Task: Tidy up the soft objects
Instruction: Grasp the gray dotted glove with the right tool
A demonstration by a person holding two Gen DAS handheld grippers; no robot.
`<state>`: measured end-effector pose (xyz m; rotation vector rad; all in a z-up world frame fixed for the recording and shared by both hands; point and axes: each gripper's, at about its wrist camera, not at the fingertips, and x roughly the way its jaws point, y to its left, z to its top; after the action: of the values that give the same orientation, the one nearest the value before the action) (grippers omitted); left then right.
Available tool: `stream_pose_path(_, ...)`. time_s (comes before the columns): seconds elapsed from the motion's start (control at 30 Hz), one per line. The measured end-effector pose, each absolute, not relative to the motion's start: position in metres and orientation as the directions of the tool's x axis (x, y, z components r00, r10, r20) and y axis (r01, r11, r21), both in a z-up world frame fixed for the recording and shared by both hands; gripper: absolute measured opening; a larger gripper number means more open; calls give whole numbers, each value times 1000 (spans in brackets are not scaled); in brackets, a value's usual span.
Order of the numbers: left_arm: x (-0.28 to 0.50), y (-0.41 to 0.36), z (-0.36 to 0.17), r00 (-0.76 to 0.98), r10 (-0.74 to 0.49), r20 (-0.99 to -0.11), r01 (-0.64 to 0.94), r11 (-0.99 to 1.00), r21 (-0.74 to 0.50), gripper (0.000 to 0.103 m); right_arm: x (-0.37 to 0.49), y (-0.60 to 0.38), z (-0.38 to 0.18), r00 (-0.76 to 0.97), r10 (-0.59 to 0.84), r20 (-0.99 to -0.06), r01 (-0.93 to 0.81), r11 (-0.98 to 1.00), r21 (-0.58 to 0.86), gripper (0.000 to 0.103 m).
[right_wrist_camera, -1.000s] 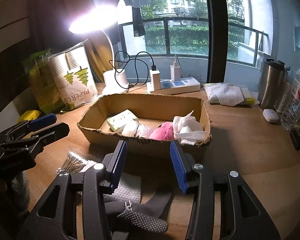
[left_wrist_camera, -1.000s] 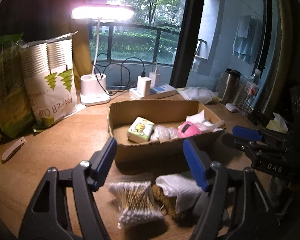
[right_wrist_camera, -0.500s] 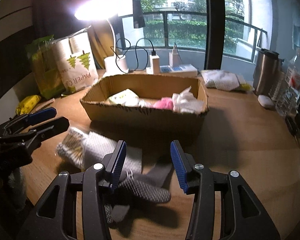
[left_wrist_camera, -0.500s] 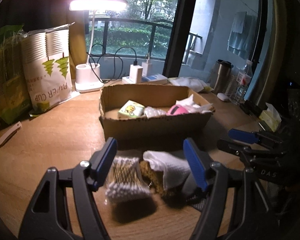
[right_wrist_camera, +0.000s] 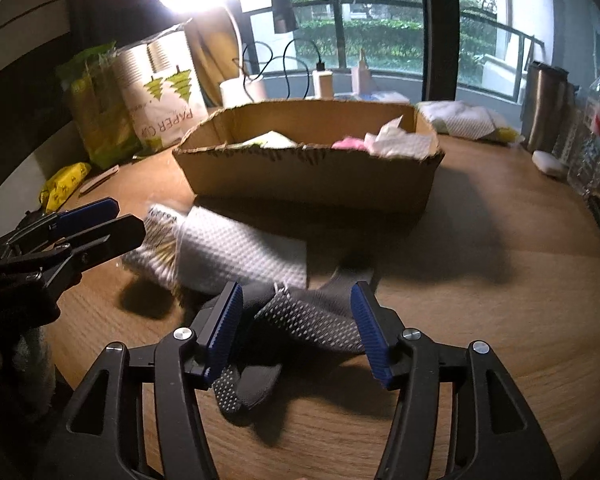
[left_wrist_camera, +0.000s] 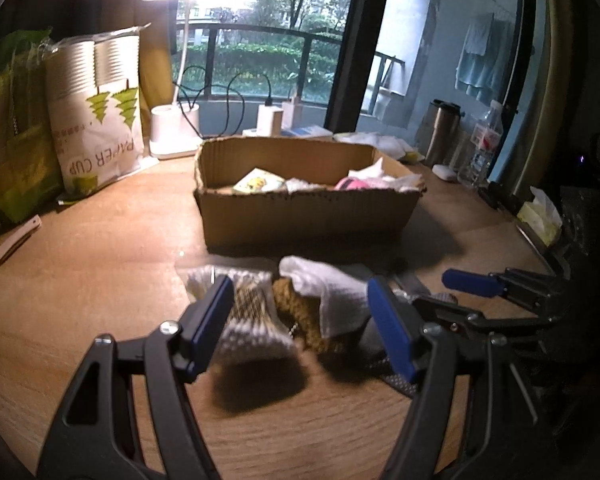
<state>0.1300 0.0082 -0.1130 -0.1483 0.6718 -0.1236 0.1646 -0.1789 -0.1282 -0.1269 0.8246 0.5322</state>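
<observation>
Straddling a grey glove (right_wrist_camera: 308, 320), right gripper (right_wrist_camera: 296, 332) jaws just widened, left gripper (left_wrist_camera: 300, 324) jaws wide over cotton swabs (left_wrist_camera: 248, 320).

Swab pack (left_wrist_camera: 246, 316), cloth (left_wrist_camera: 328, 292) before box (left_wrist_camera: 308, 216)

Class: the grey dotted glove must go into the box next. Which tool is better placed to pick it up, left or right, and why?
Right. The right tool has its open jaws either side of the glove, which lies between them. The left tool sits over the cotton swabs and white cloth.
</observation>
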Motion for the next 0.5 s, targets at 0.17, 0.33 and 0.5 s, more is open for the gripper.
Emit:
stream_pose_path(0.17,129,7,-116,769,-150,-622,56,984,-168,71,167,-175,-137,535,400,-744,-502,859,101,60)
stream_pose_path(0.33,132,4,-117,764,-140,-630,53,986,-155,71,170,-172,-148,498,408,-765,-517,848,115,60)
stream_pose_path(0.5,136,-5,-118,754,-134,-642,62,989,-134,71,171,-171,-154,489,410,-770,-532,840,110,45)
